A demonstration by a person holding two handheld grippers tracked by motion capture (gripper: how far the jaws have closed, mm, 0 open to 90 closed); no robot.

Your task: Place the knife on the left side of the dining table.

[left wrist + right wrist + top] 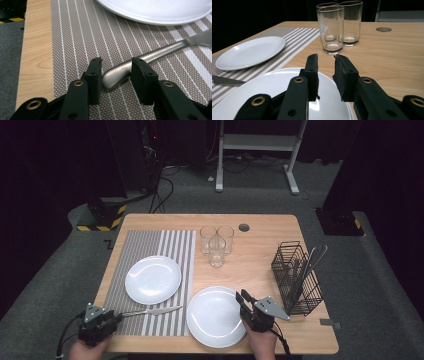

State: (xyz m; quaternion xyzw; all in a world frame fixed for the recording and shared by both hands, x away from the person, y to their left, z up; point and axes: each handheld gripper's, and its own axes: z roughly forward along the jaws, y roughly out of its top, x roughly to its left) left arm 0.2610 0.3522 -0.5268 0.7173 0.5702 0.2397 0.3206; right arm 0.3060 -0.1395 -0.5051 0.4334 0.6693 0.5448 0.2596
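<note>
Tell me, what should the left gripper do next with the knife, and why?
Probably close a little more. The left gripper has the knife handle between its jaws on the placemat, with a gap beside one jaw, so it does not look firmly held yet.

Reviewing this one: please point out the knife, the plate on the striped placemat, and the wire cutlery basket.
knife (117, 72): left gripper view, rounded end of the handle between the jaws.
plate on the placemat (152, 279): high view, centre of its white face.
wire cutlery basket (287, 262): high view, upper left wall of black mesh.
</note>
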